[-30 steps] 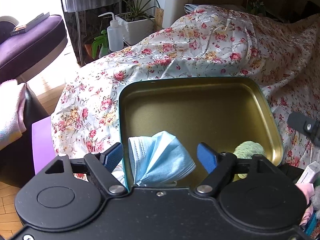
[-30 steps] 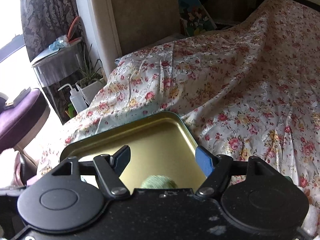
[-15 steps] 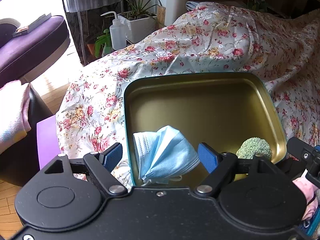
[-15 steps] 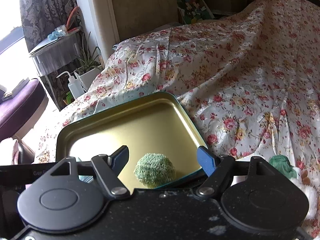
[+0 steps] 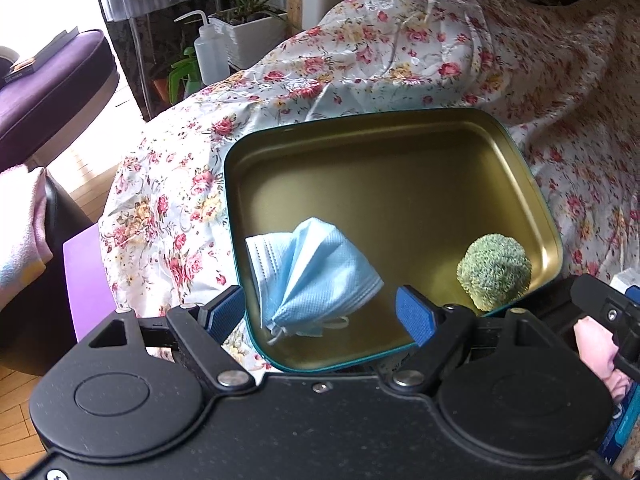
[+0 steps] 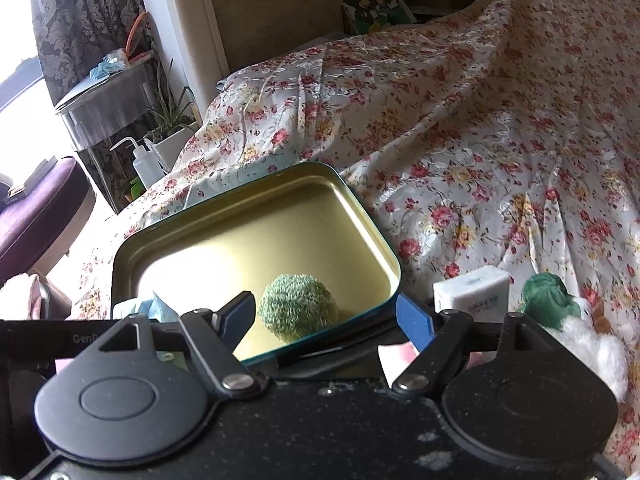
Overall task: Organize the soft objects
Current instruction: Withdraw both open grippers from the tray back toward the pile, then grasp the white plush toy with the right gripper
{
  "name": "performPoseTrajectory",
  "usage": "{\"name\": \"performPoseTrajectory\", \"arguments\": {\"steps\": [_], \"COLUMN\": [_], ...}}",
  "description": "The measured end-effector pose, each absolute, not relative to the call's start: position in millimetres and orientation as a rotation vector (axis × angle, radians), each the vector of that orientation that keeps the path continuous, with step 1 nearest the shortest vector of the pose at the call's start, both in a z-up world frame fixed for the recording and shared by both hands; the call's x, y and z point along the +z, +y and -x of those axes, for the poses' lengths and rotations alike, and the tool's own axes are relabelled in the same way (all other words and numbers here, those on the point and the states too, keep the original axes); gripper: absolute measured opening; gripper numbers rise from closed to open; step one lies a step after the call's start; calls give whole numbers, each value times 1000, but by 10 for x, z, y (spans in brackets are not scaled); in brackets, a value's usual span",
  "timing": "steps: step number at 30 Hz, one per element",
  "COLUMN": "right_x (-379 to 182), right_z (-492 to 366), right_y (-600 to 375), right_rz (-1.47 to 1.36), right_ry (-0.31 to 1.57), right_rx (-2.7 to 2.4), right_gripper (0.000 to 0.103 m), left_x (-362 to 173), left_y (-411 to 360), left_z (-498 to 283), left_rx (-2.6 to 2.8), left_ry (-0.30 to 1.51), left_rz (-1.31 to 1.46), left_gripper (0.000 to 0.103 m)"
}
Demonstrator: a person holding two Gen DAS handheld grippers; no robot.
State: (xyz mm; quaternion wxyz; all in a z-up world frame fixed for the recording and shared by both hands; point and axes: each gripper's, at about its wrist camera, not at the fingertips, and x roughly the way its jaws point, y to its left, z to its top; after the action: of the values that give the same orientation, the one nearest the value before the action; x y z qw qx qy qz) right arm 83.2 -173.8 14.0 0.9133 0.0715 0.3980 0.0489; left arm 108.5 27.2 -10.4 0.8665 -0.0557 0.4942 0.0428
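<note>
- Tin tray (image 5: pixel 400 184): smooth metal, dull gold sheen inside.
- Face mask (image 5: pixel 312 276): pleated, matt blue nonwoven cloth.
- Green ball (image 5: pixel 494 270): rough, fuzzy fibre.
- Bedspread (image 6: pixel 480 128): glossy, satiny floral cloth, creased.
- Left gripper (image 5: pixel 320 312): matt black plastic, ribbed blue pads.

Floral bedspread (image 6: pixel 460 152), purple seat (image 5: pixel 44 88), daylight

purple seat (image 5: pixel 48 80), squeeze bottle (image 5: pixel 210 54), potted plant (image 5: pixel 250 28) (white pot), patterned curtain (image 6: pixel 84 16).

**Bed under a floral sheet**

The bed, draped in a glossy rose-print sheet (image 6: pixel 480 152), carries a shallow rectangular gold metal tin with a teal rim (image 5: pixel 400 120) near its corner, with a white tissue packet (image 6: pixel 472 290) and a green-and-white plush toy (image 6: pixel 560 308) just beside it.
</note>
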Motion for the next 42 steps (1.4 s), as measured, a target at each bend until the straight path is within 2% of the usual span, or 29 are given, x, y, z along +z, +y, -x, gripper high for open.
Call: {"name": "performPoseTrajectory", "arguments": {"steps": [20, 33, 40, 42], "right_x": [209, 168, -39, -89], "right_z": [-196, 393, 468, 449], "right_y": [-2106, -2811, -3234, -3291], "right_rz": [-213, -199, -255, -270], "right_ry": [789, 722, 747, 753], "right_rx": [51, -111, -235, -248], "right_gripper": [81, 92, 93, 98], "left_x": [-39, 9, -9, -16], "left_y": [113, -71, -181, -199], "left_z": [-827, -669, -654, -655], "left_rx": [34, -41, -53, -54], "left_ry": [1016, 976, 979, 981], "left_rz": [83, 44, 10, 4], "left_gripper": [79, 79, 79, 79]}}
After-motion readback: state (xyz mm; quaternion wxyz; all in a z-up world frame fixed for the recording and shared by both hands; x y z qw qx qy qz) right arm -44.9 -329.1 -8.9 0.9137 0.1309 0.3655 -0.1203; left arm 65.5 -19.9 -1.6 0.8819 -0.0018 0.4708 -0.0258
